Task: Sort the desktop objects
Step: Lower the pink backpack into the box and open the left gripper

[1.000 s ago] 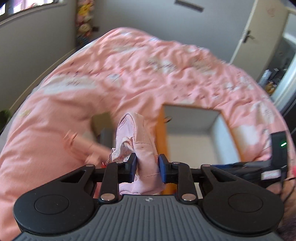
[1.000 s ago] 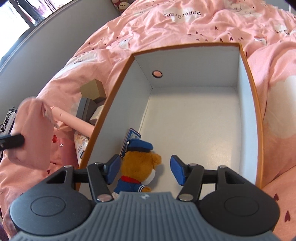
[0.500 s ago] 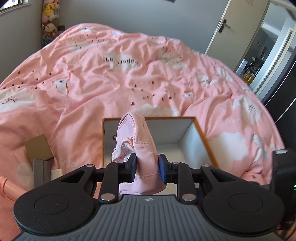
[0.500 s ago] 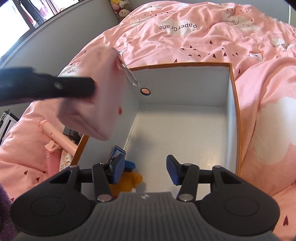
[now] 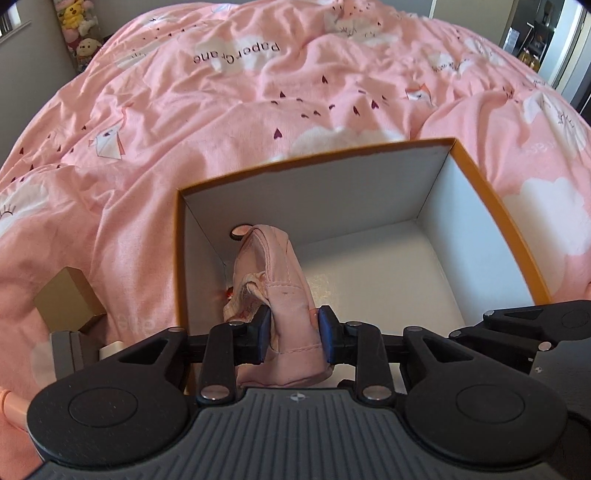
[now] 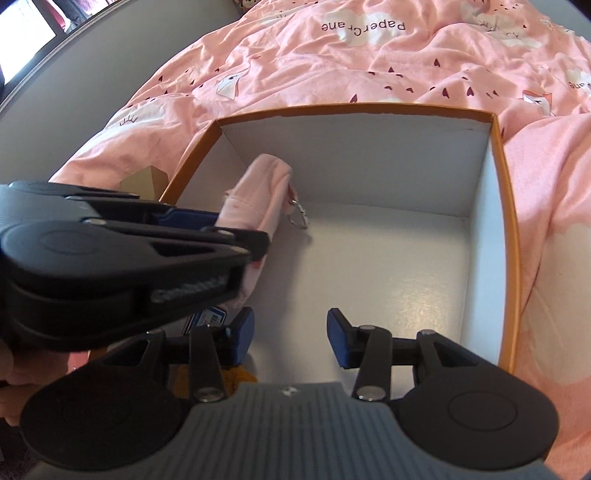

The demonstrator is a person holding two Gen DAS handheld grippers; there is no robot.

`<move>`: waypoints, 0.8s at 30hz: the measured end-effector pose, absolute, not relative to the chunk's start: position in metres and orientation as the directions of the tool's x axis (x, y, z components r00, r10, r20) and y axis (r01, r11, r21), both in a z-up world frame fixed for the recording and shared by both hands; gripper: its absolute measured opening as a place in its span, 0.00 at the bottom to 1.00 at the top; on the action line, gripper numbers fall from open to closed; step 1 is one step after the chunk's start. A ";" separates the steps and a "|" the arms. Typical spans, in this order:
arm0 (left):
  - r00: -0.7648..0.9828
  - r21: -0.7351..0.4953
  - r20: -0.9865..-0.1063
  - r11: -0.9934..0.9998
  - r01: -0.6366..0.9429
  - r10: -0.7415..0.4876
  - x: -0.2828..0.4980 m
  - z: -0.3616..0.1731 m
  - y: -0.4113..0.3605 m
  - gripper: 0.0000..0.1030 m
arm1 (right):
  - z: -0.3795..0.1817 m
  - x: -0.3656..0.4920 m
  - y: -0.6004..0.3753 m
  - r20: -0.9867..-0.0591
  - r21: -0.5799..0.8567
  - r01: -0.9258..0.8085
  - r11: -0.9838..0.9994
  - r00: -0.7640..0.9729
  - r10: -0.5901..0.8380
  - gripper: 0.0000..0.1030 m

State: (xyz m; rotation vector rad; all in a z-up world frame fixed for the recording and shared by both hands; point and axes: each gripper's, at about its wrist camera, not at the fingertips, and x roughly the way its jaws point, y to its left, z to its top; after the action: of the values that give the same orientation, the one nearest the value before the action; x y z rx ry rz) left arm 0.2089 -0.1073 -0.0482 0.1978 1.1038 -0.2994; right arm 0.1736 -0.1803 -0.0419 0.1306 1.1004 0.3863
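An orange-rimmed cardboard box point(image 5: 177, 258) with white inner walls point(image 6: 506, 221) sits on a pink duvet. My left gripper point(image 5: 293, 328) hangs inside its left side with a pink cloth pouch point(image 5: 273, 273) upright between its blue pads; the jaws are opening and the pads still touch the cloth. From the right wrist view the left gripper point(image 6: 240, 229) comes in from the left, and the pouch point(image 6: 258, 192) shows a metal key ring point(image 6: 297, 218). My right gripper point(image 6: 291, 336) hovers over the box's near end, its jaws closing on nothing. A yellow plush point(image 6: 242, 376) peeks out beneath it.
A small brown carton point(image 5: 66, 295) and a grey block point(image 5: 66, 350) lie on the duvet point(image 5: 258, 92) left of the box. A blue printed card point(image 6: 210, 317) leans inside the box's near left. Soft toys point(image 5: 79, 29) stand at the far left wall.
My left gripper swung right and down, carrying the pouch from outside the box into its left side. My right gripper drew back from the plush and narrowed its jaws.
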 end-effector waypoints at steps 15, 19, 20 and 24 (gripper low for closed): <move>0.375 -0.166 -0.874 0.915 0.368 -0.309 0.208 -0.035 -0.088 0.57 | -0.054 0.182 -0.169 -0.862 0.266 -0.268 0.926 0.365 0.353 0.45; 0.424 -0.200 -0.835 0.912 0.357 -0.350 0.201 -0.011 -0.066 0.58 | -0.056 0.185 -0.166 -0.868 0.247 -0.277 0.929 0.363 0.339 0.45; 0.439 -0.203 -0.828 0.916 0.346 -0.349 0.200 -0.006 -0.058 0.58 | -0.057 0.186 -0.165 -0.870 0.238 -0.281 0.930 0.363 0.333 0.45; 0.491 -0.177 -0.816 0.939 0.294 -0.307 0.199 0.008 -0.033 0.58 | -0.058 0.193 -0.158 -0.871 0.213 -0.314 0.925 0.369 0.325 0.47</move>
State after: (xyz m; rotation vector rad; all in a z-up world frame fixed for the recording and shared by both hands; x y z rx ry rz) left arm 0.1992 -0.0330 0.0079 -0.0149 0.9933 -0.3648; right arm 0.1929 -0.1577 -0.0579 0.0115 1.1206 0.4104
